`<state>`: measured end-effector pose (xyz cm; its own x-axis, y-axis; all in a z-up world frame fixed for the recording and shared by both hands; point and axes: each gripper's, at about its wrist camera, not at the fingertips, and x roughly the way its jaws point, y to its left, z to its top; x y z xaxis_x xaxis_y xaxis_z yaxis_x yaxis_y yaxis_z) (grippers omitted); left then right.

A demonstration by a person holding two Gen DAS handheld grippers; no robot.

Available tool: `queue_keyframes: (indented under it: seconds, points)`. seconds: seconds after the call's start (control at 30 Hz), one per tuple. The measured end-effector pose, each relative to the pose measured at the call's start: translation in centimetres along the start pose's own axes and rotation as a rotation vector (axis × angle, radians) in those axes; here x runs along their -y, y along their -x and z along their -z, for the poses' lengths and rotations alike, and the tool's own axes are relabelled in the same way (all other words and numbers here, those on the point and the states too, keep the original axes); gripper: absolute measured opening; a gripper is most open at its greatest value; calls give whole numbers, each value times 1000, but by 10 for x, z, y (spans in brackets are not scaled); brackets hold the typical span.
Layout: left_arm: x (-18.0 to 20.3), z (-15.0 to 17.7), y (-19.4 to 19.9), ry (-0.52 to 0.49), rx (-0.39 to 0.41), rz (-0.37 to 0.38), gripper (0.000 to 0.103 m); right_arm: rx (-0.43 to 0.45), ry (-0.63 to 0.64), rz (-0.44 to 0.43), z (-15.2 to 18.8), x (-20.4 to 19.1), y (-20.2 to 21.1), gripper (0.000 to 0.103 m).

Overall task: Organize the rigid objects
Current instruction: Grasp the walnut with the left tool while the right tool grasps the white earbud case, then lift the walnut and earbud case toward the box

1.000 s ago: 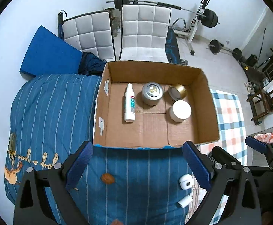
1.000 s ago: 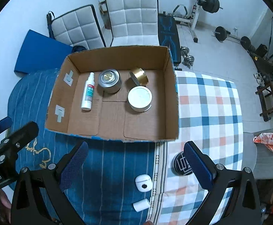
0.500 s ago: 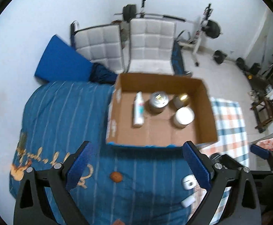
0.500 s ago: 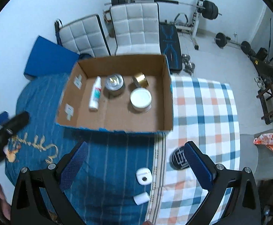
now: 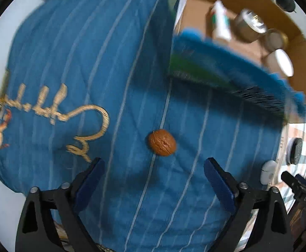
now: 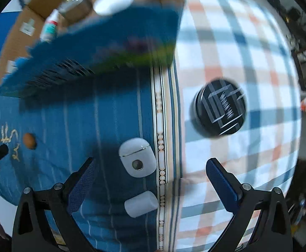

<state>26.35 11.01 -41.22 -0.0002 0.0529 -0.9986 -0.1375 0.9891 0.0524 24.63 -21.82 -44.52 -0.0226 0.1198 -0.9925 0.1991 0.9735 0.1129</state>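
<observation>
Left gripper is hovering low over the blue striped quilt, jaws spread wide and holding nothing; a walnut is lying on the quilt just ahead of the gap between its blue pads, apart from both. Right gripper is hanging over the seam where the quilt is meeting the plaid cloth, jaws likewise released and empty. A white earbud case is sitting on the quilt just ahead of that gap, toward the left finger, not touching it; a small white cylinder-like piece is lying between the fingers, nearer the camera, too blurred to name surely. A round black tin with a silver line pattern is resting on the plaid cloth, ahead and toward the right finger. The cardboard box is standing beyond, its near wall smeared by motion blur; inside it are lying a white spray bottle, a silver tin, a gold-rimmed tin and a white-lidded jar, the three round containers close together along the right side.
</observation>
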Motion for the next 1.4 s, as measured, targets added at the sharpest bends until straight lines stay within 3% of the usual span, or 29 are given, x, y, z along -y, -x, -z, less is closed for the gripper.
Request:
queue_keyframes:
  seconds: [0.2,0.23,0.3,0.33,0.4,0.5,0.83,0.93,1.0,1.13,1.27,1.4]
  points:
    - [4,-6,-53,-16,-81,-34,66,-58,-37,-9,3,-4,-39,99]
    - [5,-6,-58,-22,-91,-35,62,-67,-38,-10,3,-6,-44,94]
    - [8,-4,-67,-27,-104,-40,41,-86,-27,-7,4,-8,-53,76]
    - [10,-3,-68,-32,-99,-40,39,-98,-20,5,5,-9,-58,65]
    - [15,0,-67,-50,-84,-51,29,-74,6,38,7,-13,-58,62]
    - [22,6,-66,-43,-66,-67,29,-63,22,86,10,-16,-59,54]
    - [44,34,-50,-59,-27,-76,28,-63,52,105,19,-28,-61,52]
    - [55,47,-36,-72,-11,-65,25,-65,58,85,21,-35,-54,52]
    - [63,56,-29,-82,-6,-47,15,-58,65,78,25,-42,-48,52]
    - [76,67,-30,-93,-27,-17,17,-58,80,78,34,-49,-47,52]
    - [51,74,-28,44,-43,131,34,-64,69,63,43,-53,-48,52]
    - [26,76,-20,147,-18,157,52,-58,70,65,41,-50,-44,52]
